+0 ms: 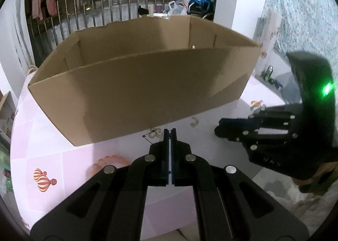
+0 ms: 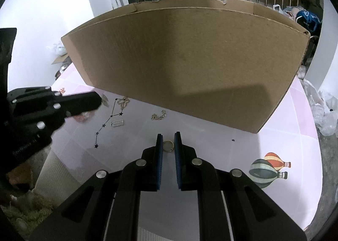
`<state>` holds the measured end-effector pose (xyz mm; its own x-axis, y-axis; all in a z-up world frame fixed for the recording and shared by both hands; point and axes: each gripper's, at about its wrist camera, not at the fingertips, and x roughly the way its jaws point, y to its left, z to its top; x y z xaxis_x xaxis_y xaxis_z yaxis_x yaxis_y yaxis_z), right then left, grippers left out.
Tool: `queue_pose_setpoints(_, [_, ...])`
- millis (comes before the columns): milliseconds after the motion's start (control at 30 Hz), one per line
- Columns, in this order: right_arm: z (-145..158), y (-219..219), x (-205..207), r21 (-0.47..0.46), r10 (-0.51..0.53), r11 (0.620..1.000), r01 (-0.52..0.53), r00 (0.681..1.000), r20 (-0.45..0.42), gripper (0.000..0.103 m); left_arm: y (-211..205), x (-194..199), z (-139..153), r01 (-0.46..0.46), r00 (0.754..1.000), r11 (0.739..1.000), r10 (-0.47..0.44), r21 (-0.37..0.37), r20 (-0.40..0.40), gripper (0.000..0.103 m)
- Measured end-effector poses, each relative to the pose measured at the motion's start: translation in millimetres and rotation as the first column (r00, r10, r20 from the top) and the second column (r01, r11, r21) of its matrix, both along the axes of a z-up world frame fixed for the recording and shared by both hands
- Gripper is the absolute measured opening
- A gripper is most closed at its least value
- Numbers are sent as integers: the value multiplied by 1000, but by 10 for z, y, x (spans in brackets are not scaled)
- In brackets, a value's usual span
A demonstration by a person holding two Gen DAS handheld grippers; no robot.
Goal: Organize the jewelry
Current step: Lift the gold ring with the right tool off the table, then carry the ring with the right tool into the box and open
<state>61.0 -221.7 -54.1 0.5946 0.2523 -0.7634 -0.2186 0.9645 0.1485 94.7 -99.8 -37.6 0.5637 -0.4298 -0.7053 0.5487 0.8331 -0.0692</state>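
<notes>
Left claw (image 1: 170, 133) closed tight, angled down toward cardboard box (image 1: 135, 84), right claw (image 2: 168, 142) narrowly parted around gold ring (image 2: 168, 146)

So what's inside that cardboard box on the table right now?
From the left wrist view, only the bare inner walls of the cardboard box show near the top. Its front wall covers the floor, so any jewelry inside cannot be seen.
</notes>
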Motion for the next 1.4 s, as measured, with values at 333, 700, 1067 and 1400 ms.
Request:
queue_pose_setpoints(333, [24,28,-15,18,5,1000,-5,1000,7,11,75,1,16,-27,1000,999,27,-18,2,0])
queue_pose_setpoints(700, [199,70,-66,18,7,1000,-8,999,43,11,72,-48,67,-27,999,999,27,-21,24,0])
queue_pose_setpoints(1067, [1019,98,-107,55,45,997,-61,965,258,11,212,-124,853,23,983,992,-1,-123,183,0])
queue_pose_setpoints(1400, [1159,-50,557,94,15,995,-37,975,220,11,-61,675,875,44,992,992,-29,-115,125,0])
